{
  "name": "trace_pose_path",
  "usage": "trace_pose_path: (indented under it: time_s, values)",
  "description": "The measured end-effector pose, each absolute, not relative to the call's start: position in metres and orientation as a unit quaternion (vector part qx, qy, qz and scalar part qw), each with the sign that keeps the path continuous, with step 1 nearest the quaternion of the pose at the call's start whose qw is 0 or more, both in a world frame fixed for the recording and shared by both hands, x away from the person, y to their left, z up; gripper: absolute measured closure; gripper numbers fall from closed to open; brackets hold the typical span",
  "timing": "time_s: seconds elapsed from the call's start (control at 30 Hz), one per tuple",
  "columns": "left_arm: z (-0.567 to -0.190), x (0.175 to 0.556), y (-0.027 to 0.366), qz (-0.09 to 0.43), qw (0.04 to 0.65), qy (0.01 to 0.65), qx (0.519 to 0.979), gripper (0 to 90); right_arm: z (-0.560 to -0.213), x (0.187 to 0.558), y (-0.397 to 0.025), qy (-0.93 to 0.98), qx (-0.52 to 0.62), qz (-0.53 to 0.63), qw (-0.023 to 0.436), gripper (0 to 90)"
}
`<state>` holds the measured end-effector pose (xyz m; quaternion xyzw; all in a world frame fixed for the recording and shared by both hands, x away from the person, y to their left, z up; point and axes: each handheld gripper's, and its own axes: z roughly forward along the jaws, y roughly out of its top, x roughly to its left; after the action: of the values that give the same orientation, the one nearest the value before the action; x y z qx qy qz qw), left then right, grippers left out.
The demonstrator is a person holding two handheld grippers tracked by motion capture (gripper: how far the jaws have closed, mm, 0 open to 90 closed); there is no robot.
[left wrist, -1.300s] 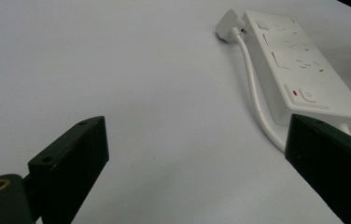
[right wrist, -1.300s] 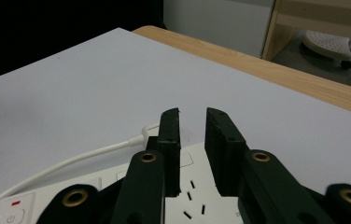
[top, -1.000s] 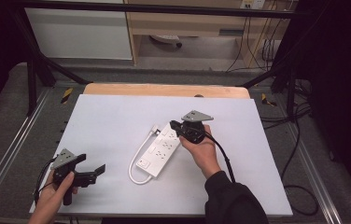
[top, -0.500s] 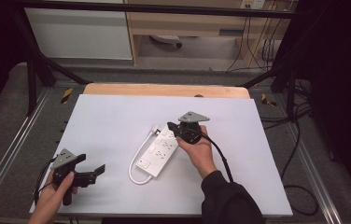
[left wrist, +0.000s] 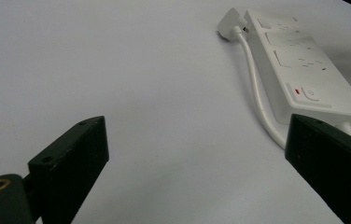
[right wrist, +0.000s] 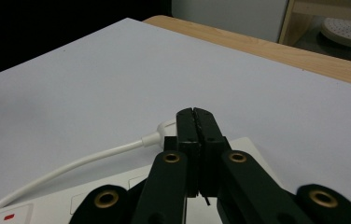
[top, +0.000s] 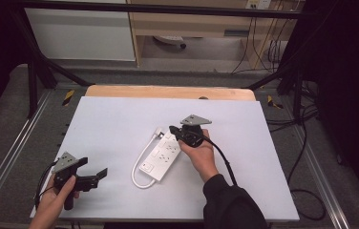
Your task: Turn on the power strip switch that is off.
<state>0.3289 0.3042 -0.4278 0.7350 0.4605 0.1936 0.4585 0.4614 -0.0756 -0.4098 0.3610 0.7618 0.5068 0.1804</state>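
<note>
Near the middle of the table (top: 120, 119), a white power strip (top: 161, 155) is lying flat, running diagonally from the near left toward the far right. Its switch end, carrying a small red mark (left wrist: 297, 91), is pointing toward the near edge; its cord (top: 142, 162) is looping out from that end, running along the strip's left side and ending at a white plug (top: 158, 132) just beside the far end.

Right gripper (top: 174, 130): a hand (top: 199, 155) is holding it over the far end of the strip. Its jaws are pressed together with nothing between them, as the right gripper view is showing, and their tips are sitting above the strip close to the plug (right wrist: 166, 126). Whether they are touching the strip cannot be told. Its grey plate (top: 195, 119) is facing up and its cable (top: 223, 160) is trailing back along the forearm.

Left gripper (top: 102, 172): a hand (top: 53, 200) is holding it near the table's near left corner, well apart from the strip. Its jaws are standing wide apart and holding nothing, pointing across the table toward the strip's switch end (left wrist: 309, 93). Its grey plate (top: 66, 161) is also facing up.

Far edge: a strip of bare wood (top: 168, 92) is showing beyond the white surface.
</note>
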Motion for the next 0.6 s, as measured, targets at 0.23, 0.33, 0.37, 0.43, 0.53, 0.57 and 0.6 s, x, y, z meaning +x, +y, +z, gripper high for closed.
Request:
trace_pose_path:
  time_s: [0.23,0.33,0.37,0.43,0.53,0.57,0.6]
  values:
    - [-0.4280,0.3289,0.3042,0.194,0.458,0.460,0.735,6.2,-0.4128,0.4623,-0.0736,0.763,0.362,0.505,0.177,90.0]
    - [-0.4281,0.3289,0.3039,0.193,0.459,0.461,0.735,6.2,-0.4139,0.4625,-0.0727,0.763,0.364,0.505,0.174,90.0]
    - [-0.4281,0.3289,0.3039,0.193,0.459,0.461,0.735,6.2,-0.4141,0.4626,-0.0725,0.763,0.365,0.505,0.174,90.0]
    - [-0.4281,0.3289,0.3040,0.193,0.458,0.461,0.735,6.2,-0.4148,0.4629,-0.0722,0.763,0.365,0.505,0.172,90.0]
    - [-0.4282,0.3290,0.3041,0.193,0.458,0.461,0.735,6.3,-0.4163,0.4630,-0.0711,0.762,0.368,0.505,0.169,90.0]
    - [-0.4281,0.3289,0.3041,0.193,0.458,0.461,0.735,6.2,-0.4170,0.4631,-0.0708,0.763,0.367,0.505,0.169,90.0]
    - [-0.4281,0.3289,0.3041,0.193,0.458,0.460,0.735,6.2,-0.4178,0.4632,-0.0702,0.763,0.366,0.504,0.169,90.0]
